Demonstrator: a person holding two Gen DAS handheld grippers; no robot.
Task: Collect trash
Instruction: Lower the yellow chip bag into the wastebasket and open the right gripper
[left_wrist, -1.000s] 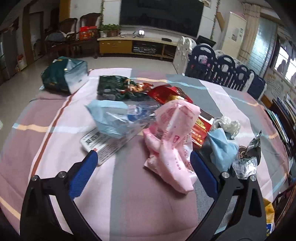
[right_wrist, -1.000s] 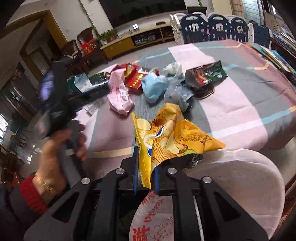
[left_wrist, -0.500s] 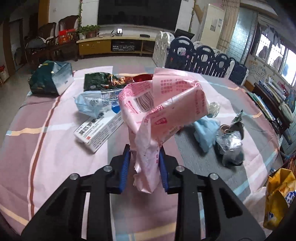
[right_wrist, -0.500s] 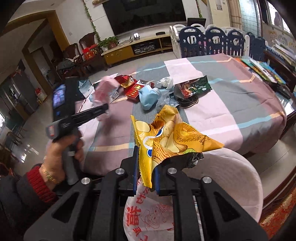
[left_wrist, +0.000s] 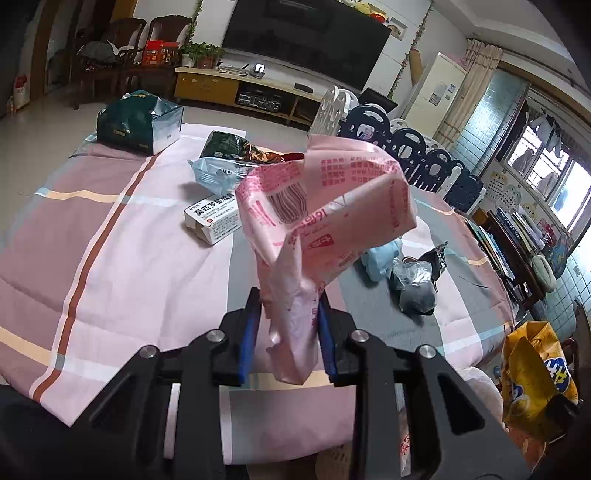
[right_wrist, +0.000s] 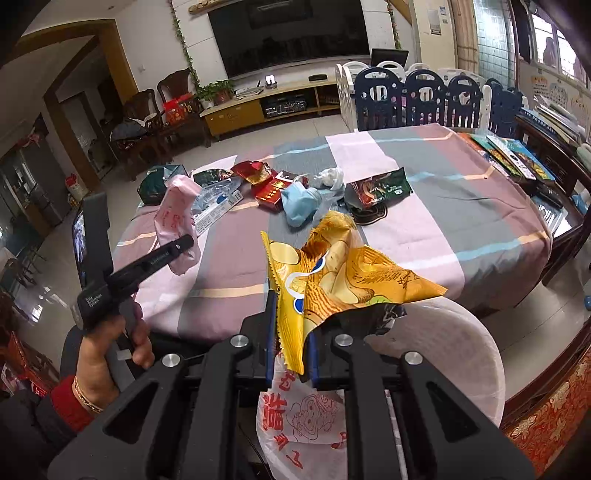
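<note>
My left gripper (left_wrist: 288, 332) is shut on a pink plastic wrapper (left_wrist: 325, 214), which hangs lifted over the near part of the table. The right wrist view shows the same left gripper (right_wrist: 184, 243) with the pink wrapper (right_wrist: 175, 210) at the table's left edge. My right gripper (right_wrist: 291, 347) is shut on a yellow chip bag (right_wrist: 340, 273), held above a white plastic bag (right_wrist: 443, 354) with red print in front of the table. The chip bag (left_wrist: 535, 373) also shows at the lower right of the left wrist view.
On the striped tablecloth (left_wrist: 122, 258) lie a white box (left_wrist: 212, 218), a light blue wrapper (left_wrist: 218, 173), a dark green pouch (left_wrist: 138, 123), red packets (right_wrist: 266, 184), a blue mask (right_wrist: 295, 201), a green snack bag (right_wrist: 380, 188) and crumpled foil (left_wrist: 413, 284). Books (right_wrist: 513, 158) line the right edge.
The left gripper closed on the pink wrapper, lifted it off the table and drew it back toward the near edge. The right gripper rose a little with the chip bag.
</note>
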